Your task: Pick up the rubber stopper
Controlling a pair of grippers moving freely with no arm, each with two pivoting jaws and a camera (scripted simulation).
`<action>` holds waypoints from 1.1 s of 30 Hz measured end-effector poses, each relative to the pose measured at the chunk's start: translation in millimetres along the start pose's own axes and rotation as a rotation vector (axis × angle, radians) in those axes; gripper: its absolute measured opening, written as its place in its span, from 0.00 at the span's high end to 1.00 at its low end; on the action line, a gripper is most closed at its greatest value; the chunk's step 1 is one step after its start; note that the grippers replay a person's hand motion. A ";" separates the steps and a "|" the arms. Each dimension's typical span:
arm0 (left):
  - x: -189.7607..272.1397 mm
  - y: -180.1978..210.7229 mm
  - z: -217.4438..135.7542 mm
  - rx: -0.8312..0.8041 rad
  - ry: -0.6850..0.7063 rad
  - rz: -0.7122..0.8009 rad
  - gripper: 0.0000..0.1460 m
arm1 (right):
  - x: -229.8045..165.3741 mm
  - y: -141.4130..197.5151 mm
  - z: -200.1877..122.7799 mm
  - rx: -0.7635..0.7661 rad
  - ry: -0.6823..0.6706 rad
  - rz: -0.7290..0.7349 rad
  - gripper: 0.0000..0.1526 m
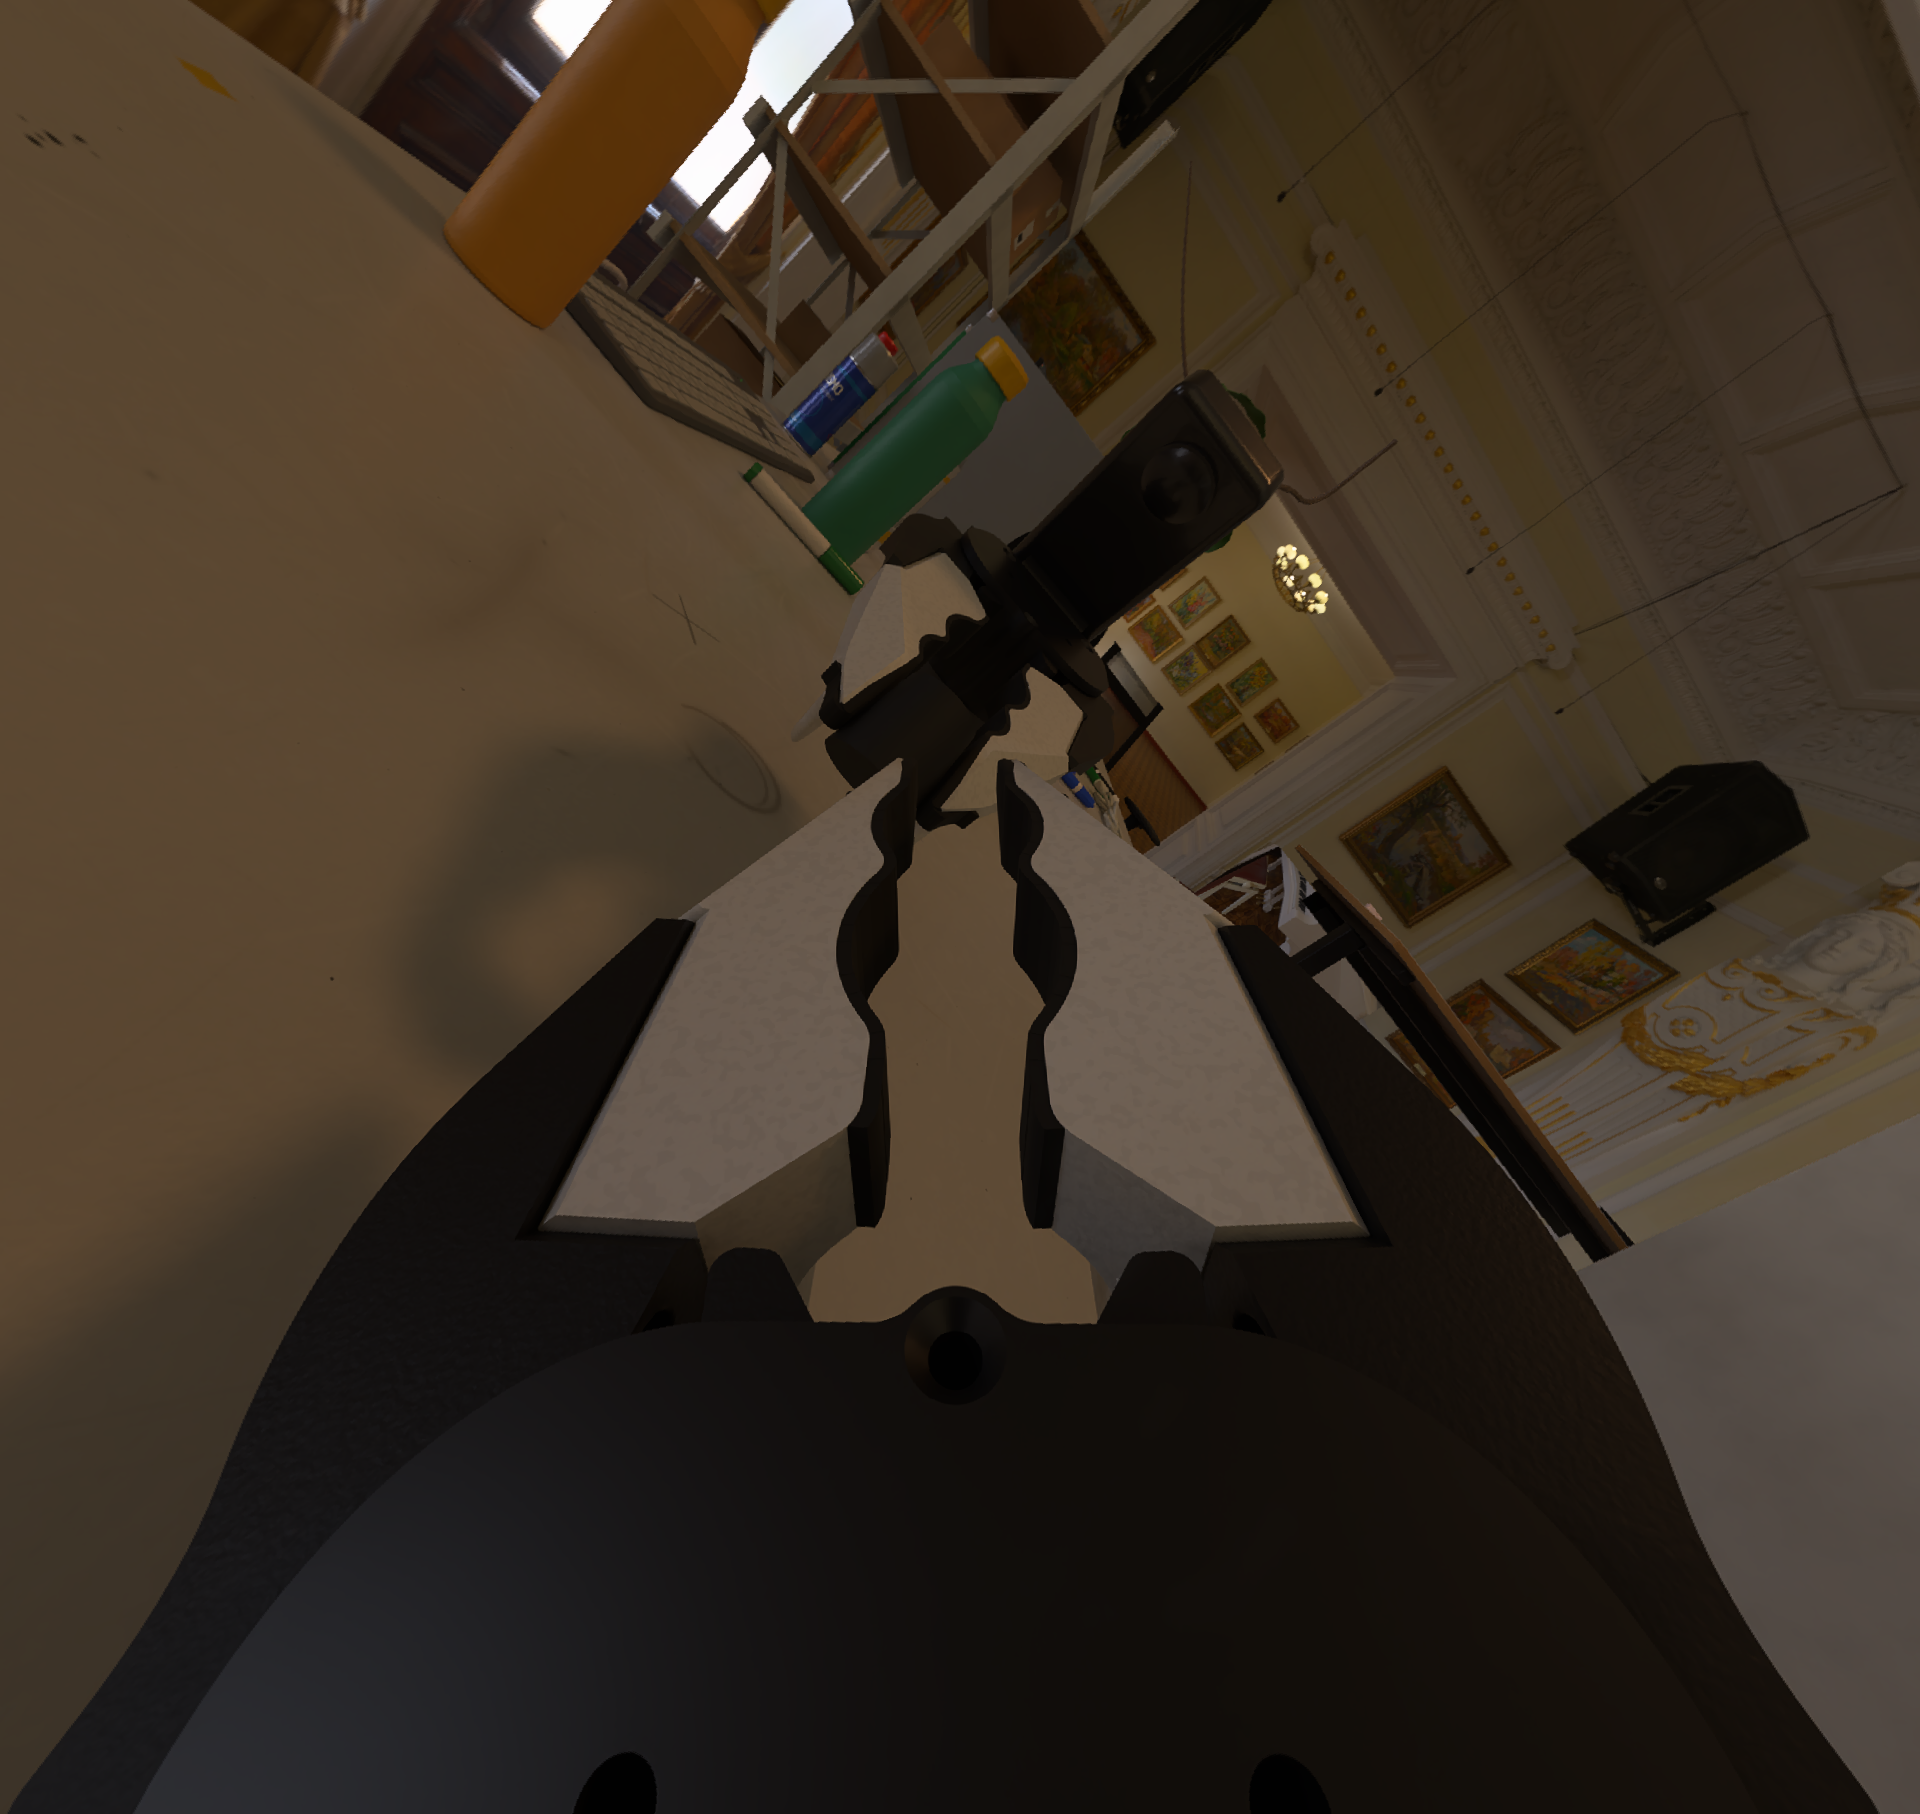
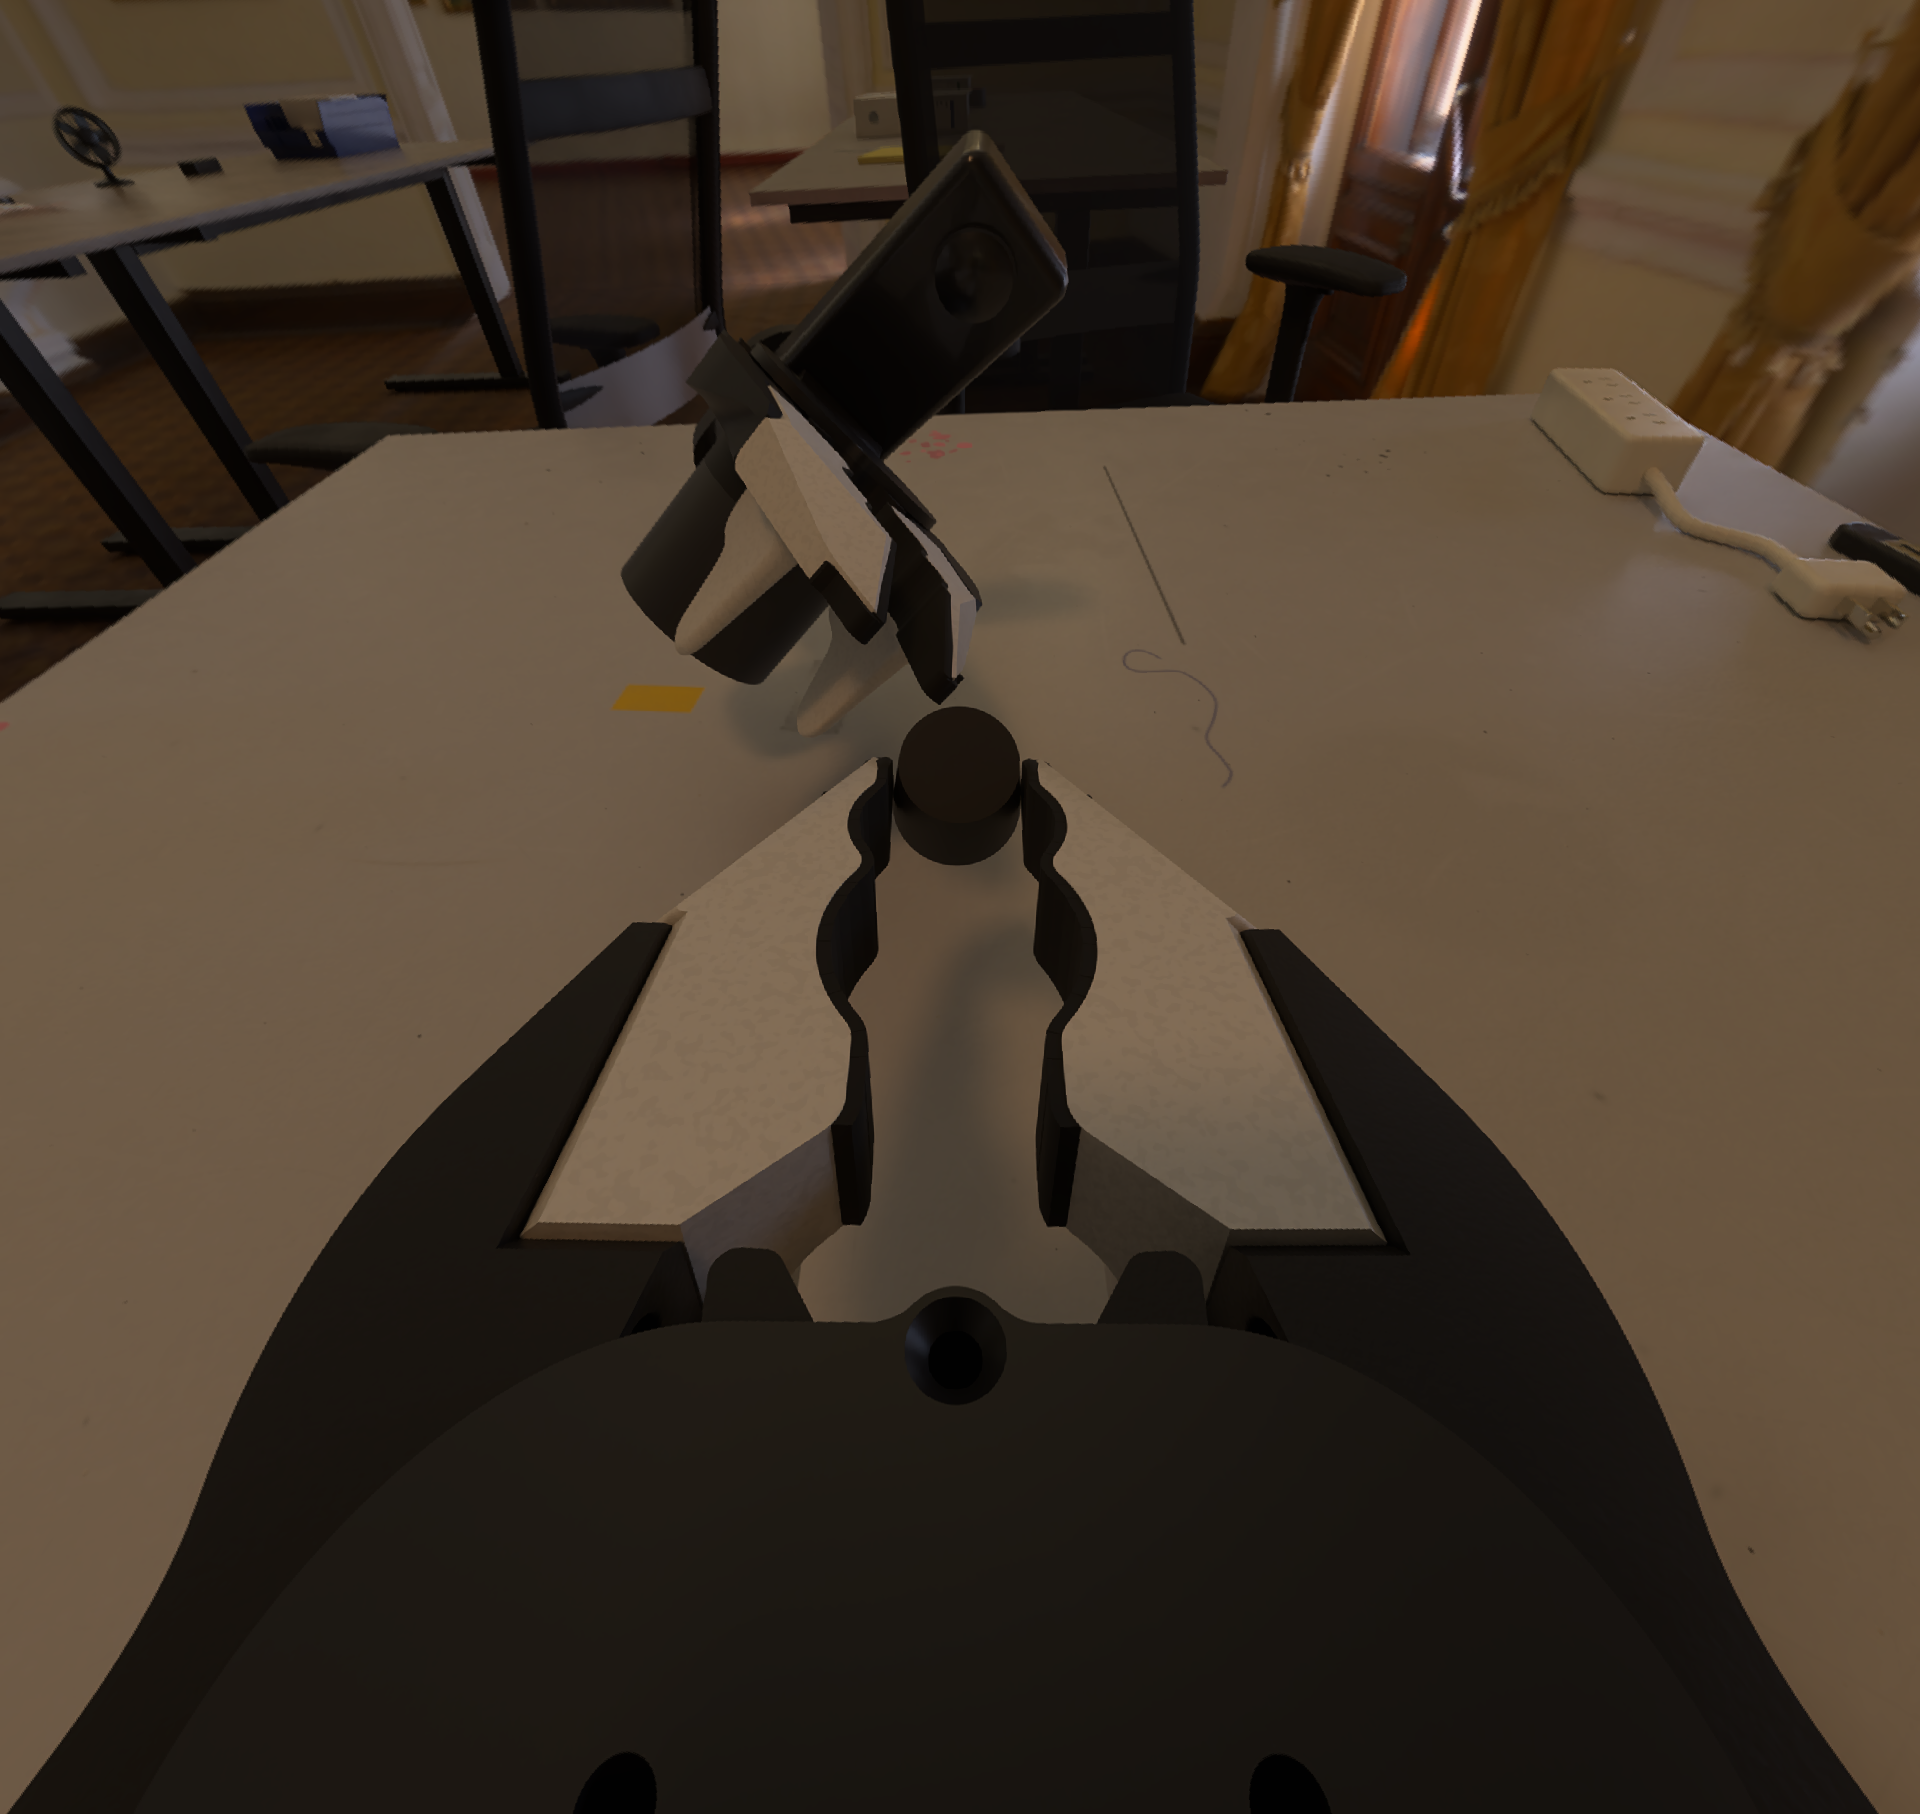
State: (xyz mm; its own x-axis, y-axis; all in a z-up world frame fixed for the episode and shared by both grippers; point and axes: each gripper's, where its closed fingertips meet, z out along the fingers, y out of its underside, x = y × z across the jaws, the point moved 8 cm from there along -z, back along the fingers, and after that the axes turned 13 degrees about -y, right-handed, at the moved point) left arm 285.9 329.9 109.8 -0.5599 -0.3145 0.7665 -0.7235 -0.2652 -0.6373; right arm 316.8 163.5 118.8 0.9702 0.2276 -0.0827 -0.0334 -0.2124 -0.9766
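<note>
The rubber stopper (image 2: 956,793) is a short dark cylinder on the pale table (image 2: 1351,829). My right gripper (image 2: 956,777) has a fingertip pressed against each side of it and is shut on it. I cannot tell whether the stopper rests on the table or is just off it. My left gripper (image 1: 954,798) is tilted, empty, with a narrow gap between its fingers. It faces the right gripper (image 1: 935,715) closely. In the right wrist view the left gripper (image 2: 883,694) hangs just behind the stopper, tips down, apart from it. I cannot pick out the stopper in the left wrist view.
An orange bottle (image 1: 613,133), a green bottle (image 1: 914,455), a keyboard (image 1: 686,372) and a green-capped marker (image 1: 805,528) stand behind the right gripper. A white power strip (image 2: 1616,434) with its cable lies at the far right. A yellow patch (image 2: 657,697) marks the table.
</note>
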 end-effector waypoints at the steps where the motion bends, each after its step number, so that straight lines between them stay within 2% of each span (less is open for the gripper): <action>1: -0.5 0.3 0.4 -0.004 -0.004 -0.001 0.90 | 0.0 0.7 0.1 -0.007 0.004 -0.003 0.84; 9: -5.2 3.6 4.2 -0.078 -0.082 0.029 0.90 | -3.4 8.5 0.9 -0.158 0.069 -0.143 0.84; 14: -5.9 6.6 6.1 -0.168 -0.078 0.075 0.90 | -5.1 13.4 -1.7 -0.170 -0.013 -0.067 0.84; 23: -7.9 9.2 8.9 -0.217 -0.084 0.076 0.90 | -6.2 16.2 -2.5 -0.200 -0.030 -0.029 0.84; 33: -14.5 11.2 12.0 -0.295 -0.041 -0.017 0.90 | -7.9 20.0 -2.4 -0.246 -0.048 -0.037 0.84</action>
State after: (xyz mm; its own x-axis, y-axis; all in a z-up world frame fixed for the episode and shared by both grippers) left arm 290.8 320.6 90.5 -0.5342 -0.3504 0.7693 -0.8221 0.0035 -0.5693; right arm 309.1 155.1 100.5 0.9570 0.2833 -0.0625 0.0672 -0.4261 -0.9022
